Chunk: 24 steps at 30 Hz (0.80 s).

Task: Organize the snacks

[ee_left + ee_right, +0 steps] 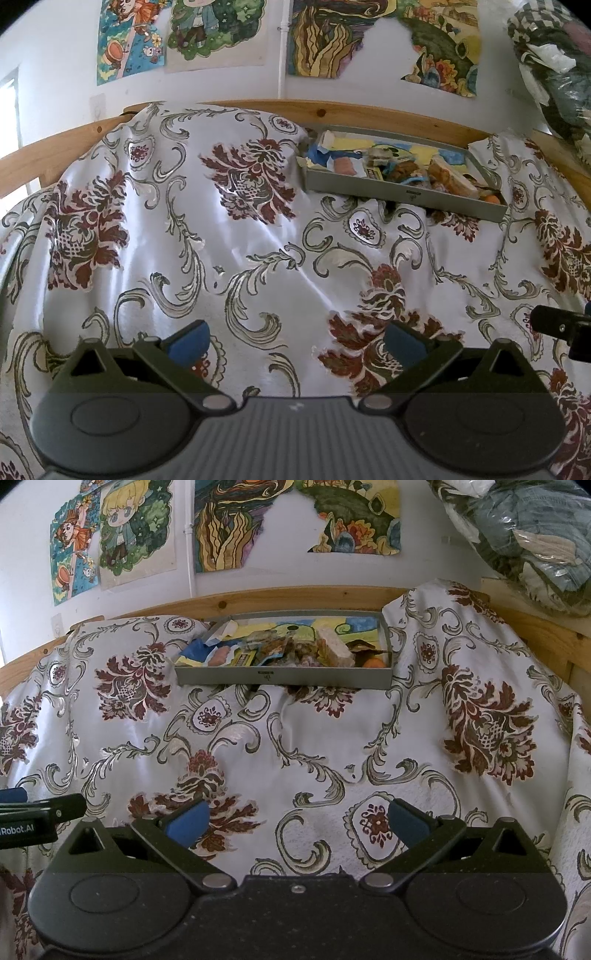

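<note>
The snacks (291,651), probably light, crinkly, slippery wrappers best pinched at an edge, lie heaped in the grey tray (284,676) on the floral cloth (258,746). Left gripper (297,341) and right gripper (297,821) gape wide, empty, well short of it.

The tray (280,677) sits on the bedspread (295,746) ahead of me, at the far side just before the wooden rail (280,598). The snacks (295,650) lie heaped inside it. Posters (136,535) hang on the wall behind the rail. My left gripper (297,341) is beside my right gripper (295,821), both near the bedspread's front edge, the tray well apart from them.
</note>
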Available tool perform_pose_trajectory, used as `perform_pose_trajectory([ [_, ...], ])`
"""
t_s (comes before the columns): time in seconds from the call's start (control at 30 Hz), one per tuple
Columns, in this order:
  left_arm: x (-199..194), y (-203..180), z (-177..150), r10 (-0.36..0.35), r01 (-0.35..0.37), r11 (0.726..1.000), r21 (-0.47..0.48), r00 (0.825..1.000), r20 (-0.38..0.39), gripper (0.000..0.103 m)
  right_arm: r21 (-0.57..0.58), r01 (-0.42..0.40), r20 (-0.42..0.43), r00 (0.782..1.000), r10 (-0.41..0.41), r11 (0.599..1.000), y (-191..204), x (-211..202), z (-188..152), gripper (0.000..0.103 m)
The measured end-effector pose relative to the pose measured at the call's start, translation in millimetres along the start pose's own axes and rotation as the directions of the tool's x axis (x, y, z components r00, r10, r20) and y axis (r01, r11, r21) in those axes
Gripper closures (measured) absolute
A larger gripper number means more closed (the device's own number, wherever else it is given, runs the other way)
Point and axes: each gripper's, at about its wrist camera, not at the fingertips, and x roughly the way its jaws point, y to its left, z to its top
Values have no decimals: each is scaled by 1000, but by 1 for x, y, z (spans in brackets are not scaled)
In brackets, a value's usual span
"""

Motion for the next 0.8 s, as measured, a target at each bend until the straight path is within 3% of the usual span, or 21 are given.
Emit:
perform_pose_trajectory([
  [0.8,0,1,0,2,-2,1000,-5,1000,-6,0,4,0,-8,1000,0,1000,1,1,-2,1],
])
